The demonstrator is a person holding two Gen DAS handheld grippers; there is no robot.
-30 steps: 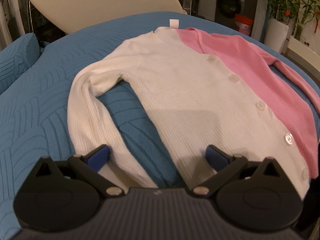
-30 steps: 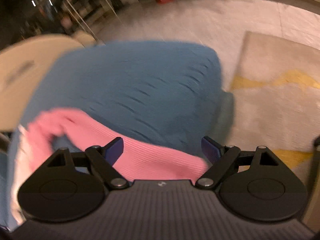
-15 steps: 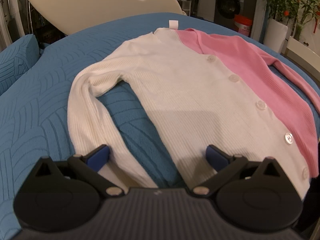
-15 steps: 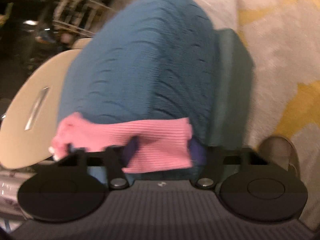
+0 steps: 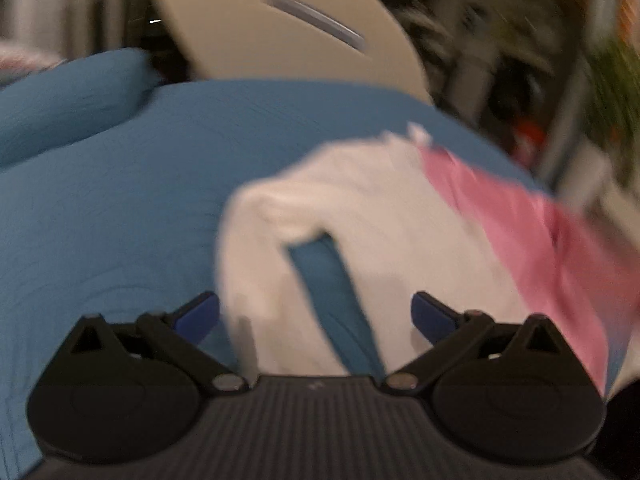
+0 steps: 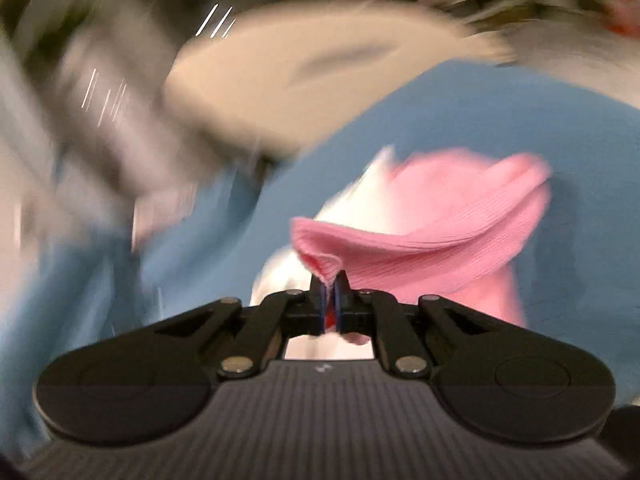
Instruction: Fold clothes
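A: Where is the cardigan (image 5: 372,216) lying?

B: It is lying spread on the blue bed cover (image 5: 112,208), below the beige headboard (image 5: 280,32); the white half is sitting toward the left of the left wrist view and the pink half toward the right; the white sleeve (image 5: 256,280) is bending back down toward the camera, leaving a strip of blue showing between it and the body.

A: What is the left tool (image 5: 316,316) doing?

B: It is hovering with its blue pads spread wide apart, gripping nothing; the white sleeve is lying between and just beyond them; whether either pad is touching the fabric is lost in the blur.

A: And the right tool (image 6: 330,292)?

B: Its pads are pressing almost together, pinching the end of the pink sleeve (image 6: 420,240); the sleeve is hanging lifted off the bed, arching from the pads up and to the right, toward the pink shoulder.

A: Is anything else showing?

B: White knit is showing beneath and behind the pink fabric in the right wrist view; the background is smearing too much to make out.
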